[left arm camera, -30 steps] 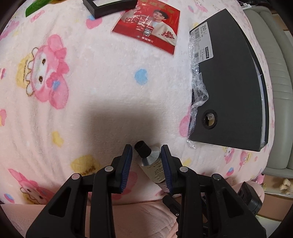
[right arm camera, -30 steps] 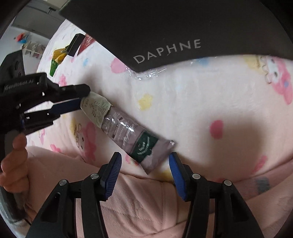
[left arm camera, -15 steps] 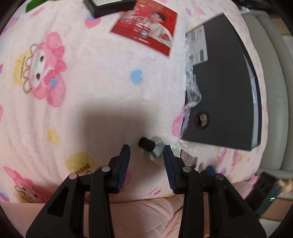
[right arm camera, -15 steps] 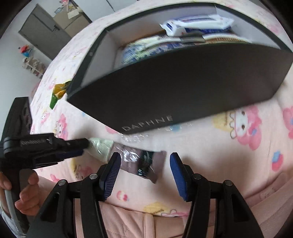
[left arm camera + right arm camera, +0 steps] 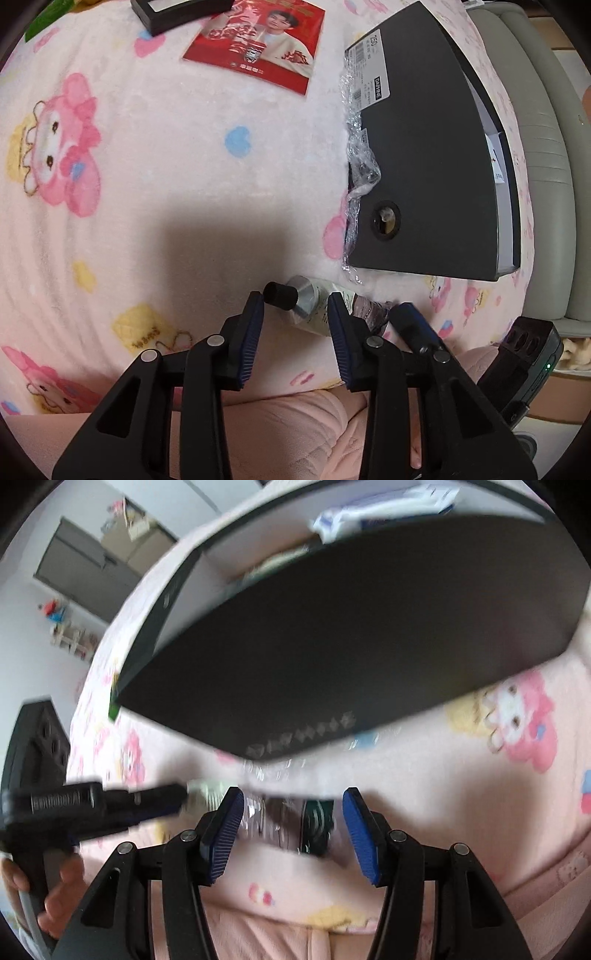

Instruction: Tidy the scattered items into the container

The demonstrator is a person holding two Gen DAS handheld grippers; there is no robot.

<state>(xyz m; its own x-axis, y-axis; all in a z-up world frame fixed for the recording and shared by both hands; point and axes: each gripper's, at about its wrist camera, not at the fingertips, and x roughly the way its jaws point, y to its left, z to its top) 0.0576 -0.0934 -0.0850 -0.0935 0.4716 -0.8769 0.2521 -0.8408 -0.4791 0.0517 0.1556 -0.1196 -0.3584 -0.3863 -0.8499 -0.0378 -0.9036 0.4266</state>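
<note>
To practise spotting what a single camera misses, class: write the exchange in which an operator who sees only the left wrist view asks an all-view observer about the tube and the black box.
Operator: I see the tube with its black cap between the open fingers of the left gripper. Where is its other end?
Observer: Its dark green tail end lies between the fingers of the right gripper, which are open and not clamped on it.
Operator: Does the black box hold anything?
Observer: Yes. It is open on top, and a white and blue packet lies inside.
</note>
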